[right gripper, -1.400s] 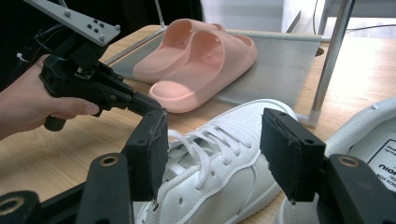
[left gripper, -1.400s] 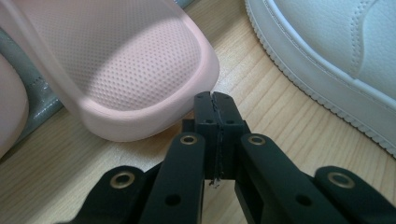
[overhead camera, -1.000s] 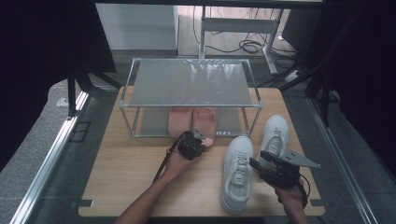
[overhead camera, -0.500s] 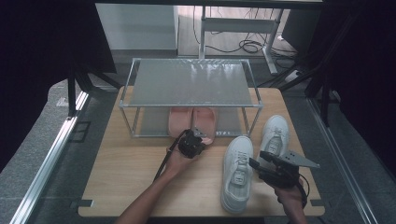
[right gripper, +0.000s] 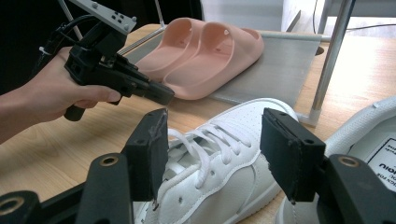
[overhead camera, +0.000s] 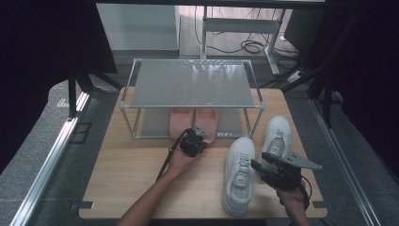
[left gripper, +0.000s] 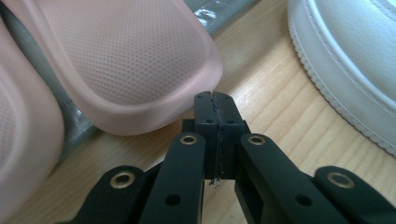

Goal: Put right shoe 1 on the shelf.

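Pink perforated foam slippers [left gripper: 126, 60] lie on the rack's ribbed lower shelf [overhead camera: 155, 123]; left gripper [left gripper: 215, 100] pinched empty, right gripper [right gripper: 212, 149] gaping over a smooth white laced sneaker [right gripper: 215, 154].

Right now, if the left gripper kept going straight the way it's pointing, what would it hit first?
Probably the heel of the nearer pink slipper. The left gripper, jaws shut, points at its rim, seemingly just short of touching; depth is hard to judge.

Pink slippers [overhead camera: 194, 121] on lower shelf
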Demonstrator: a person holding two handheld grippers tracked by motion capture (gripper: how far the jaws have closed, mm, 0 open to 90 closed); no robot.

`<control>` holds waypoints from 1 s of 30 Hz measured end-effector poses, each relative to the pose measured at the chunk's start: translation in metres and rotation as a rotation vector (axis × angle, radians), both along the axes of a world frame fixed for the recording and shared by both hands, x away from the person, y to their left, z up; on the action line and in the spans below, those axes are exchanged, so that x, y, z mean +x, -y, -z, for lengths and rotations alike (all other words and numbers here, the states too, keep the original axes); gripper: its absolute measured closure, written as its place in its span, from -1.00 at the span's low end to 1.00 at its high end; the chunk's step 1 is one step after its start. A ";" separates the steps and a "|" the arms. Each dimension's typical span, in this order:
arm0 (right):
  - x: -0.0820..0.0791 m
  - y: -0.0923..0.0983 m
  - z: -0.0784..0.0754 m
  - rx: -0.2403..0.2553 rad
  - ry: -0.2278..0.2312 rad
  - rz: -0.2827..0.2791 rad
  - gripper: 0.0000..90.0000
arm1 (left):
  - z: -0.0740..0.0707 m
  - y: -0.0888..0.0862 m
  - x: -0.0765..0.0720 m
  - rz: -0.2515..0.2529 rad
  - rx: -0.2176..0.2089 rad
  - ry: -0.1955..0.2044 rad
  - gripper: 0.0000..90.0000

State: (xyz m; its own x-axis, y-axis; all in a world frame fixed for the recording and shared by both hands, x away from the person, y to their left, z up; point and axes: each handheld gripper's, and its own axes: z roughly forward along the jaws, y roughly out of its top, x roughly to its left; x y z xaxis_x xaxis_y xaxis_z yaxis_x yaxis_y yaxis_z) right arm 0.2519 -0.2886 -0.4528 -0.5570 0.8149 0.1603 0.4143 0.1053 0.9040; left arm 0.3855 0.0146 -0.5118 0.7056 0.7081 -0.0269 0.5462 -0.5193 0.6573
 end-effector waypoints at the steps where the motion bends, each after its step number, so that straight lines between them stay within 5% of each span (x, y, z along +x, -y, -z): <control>1: 0.000 0.000 0.000 0.000 0.000 0.001 -0.06 | 0.000 0.001 0.002 0.000 0.003 0.000 1.00; 18: 0.000 0.001 0.000 -0.001 0.002 0.003 -0.05 | 0.005 0.001 0.019 -0.055 -0.017 0.005 1.00; 30: -0.001 0.002 -0.001 0.004 0.002 0.006 -0.05 | -0.014 -0.017 -0.018 0.010 -0.052 0.032 0.94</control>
